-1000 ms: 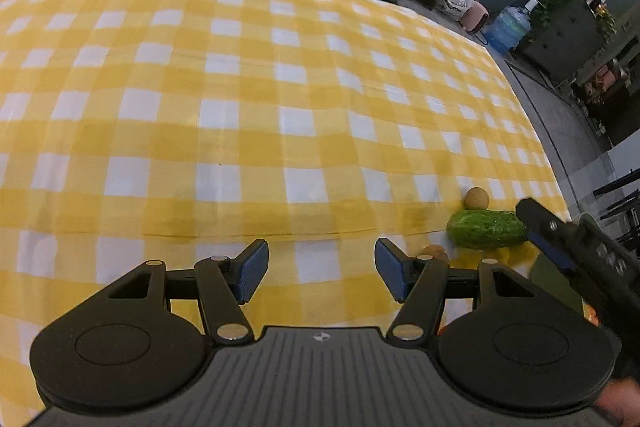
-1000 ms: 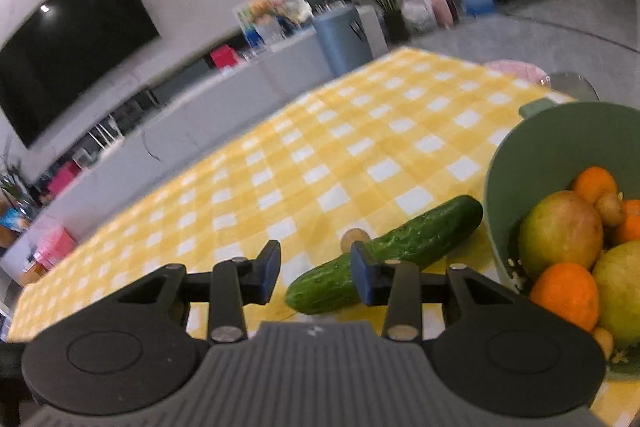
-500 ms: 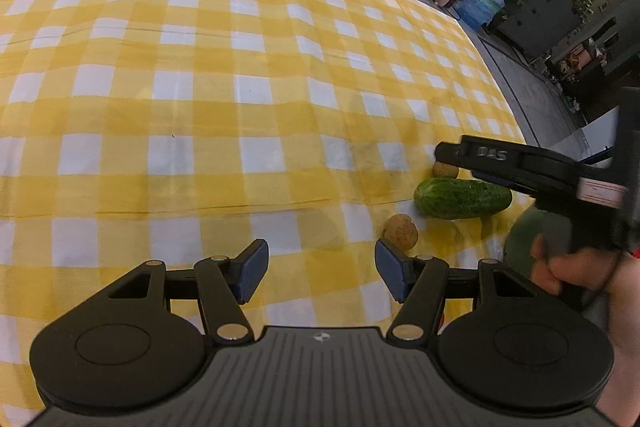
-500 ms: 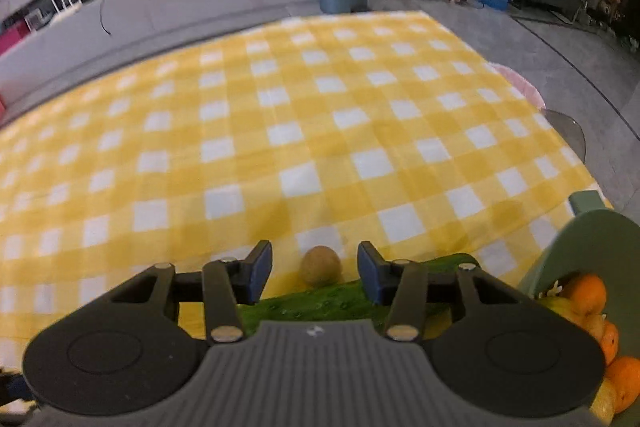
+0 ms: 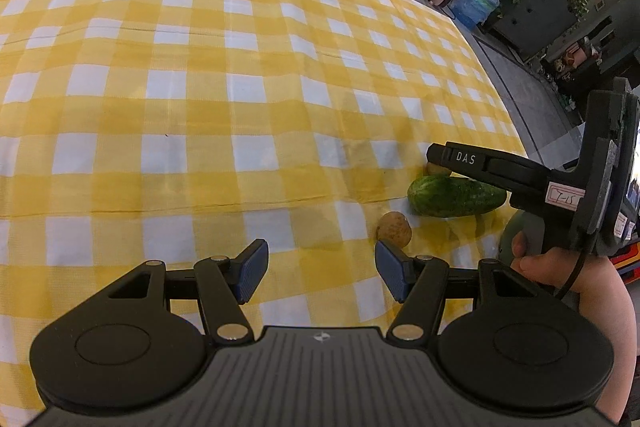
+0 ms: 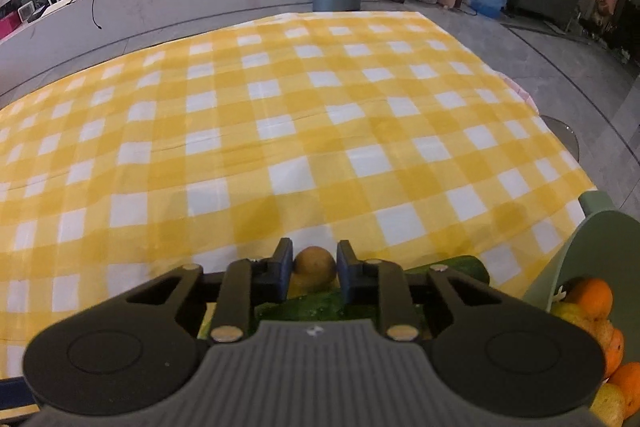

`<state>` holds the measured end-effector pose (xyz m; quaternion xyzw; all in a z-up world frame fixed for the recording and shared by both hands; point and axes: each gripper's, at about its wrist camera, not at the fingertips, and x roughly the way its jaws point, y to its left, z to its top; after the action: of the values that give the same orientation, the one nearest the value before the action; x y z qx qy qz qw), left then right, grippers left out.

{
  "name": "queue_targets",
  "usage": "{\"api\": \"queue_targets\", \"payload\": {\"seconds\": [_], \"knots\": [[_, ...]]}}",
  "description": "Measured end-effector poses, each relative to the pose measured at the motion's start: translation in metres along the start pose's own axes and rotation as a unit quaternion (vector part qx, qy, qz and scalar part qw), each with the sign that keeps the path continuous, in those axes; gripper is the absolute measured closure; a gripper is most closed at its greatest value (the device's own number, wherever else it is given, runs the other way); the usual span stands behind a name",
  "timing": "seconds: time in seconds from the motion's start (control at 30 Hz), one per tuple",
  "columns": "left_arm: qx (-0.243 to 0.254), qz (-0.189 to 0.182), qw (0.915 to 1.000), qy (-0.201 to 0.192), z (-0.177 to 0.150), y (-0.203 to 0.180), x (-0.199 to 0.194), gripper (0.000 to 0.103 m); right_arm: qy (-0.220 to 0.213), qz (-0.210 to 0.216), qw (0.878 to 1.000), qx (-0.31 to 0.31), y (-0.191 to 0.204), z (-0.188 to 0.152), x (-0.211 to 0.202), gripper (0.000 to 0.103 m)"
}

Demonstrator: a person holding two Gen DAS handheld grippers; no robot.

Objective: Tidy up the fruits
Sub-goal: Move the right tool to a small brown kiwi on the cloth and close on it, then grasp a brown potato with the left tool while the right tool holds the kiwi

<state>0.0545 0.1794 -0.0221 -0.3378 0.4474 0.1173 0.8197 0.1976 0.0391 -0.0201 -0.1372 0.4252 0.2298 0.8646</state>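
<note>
Right wrist: right tool (image 6: pixel 314 267) pinching small brown fruit (image 6: pixel 315 263) (beside cucumber (image 6: pixel 304 307)); left tool (image 5: pixel 318 273) spread.

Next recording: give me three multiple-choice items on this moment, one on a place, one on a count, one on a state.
1. Where does the cucumber lie?
A. in the green bowl
B. on the checked cloth
C. on the floor

2. How many small brown fruits lie beside the cucumber, seen from the left wrist?
A. two
B. none
C. five

3. How stands the right gripper?
A. wide open over bare cloth
B. shut on a small brown fruit
C. shut on an orange

Answers: 1 B, it rests on the checked cloth; 2 A, one on either side of it; 3 B, the small brown fruit sits between its pads.
</note>
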Motion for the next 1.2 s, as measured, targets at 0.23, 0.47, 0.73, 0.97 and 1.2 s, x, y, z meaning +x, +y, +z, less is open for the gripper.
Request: {"api": "queue_targets", "payload": {"seconds": [0.23,0.47,0.73,0.97,1.2], "knots": [[0.012,-0.002,0.9999,-0.003,0.000,-0.006,-0.002,0.031,-0.043,0.061,0.996,0.056,-0.009,-0.006,-0.023,0.083],[0.057,0.015,0.9979,-0.027,-0.004,-0.019,-0.004,0.031,-0.081,0.094,0.989,0.080,-0.023,-0.040,-0.074,0.083],[0.068,0.017,0.9967,-0.040,-0.006,-0.023,-0.002,0.031,-0.026,0.103,0.990,0.095,-0.048,-0.094,-0.084,0.083],[0.079,0.009,0.9949,-0.062,-0.006,-0.020,-0.001,0.031,-0.005,0.107,0.991,0.073,-0.056,-0.115,-0.079,0.082],[0.075,-0.030,0.9948,-0.062,-0.003,-0.019,0.010,0.031,-0.019,0.100,0.994,0.049,-0.048,-0.123,-0.077,0.074]]}}
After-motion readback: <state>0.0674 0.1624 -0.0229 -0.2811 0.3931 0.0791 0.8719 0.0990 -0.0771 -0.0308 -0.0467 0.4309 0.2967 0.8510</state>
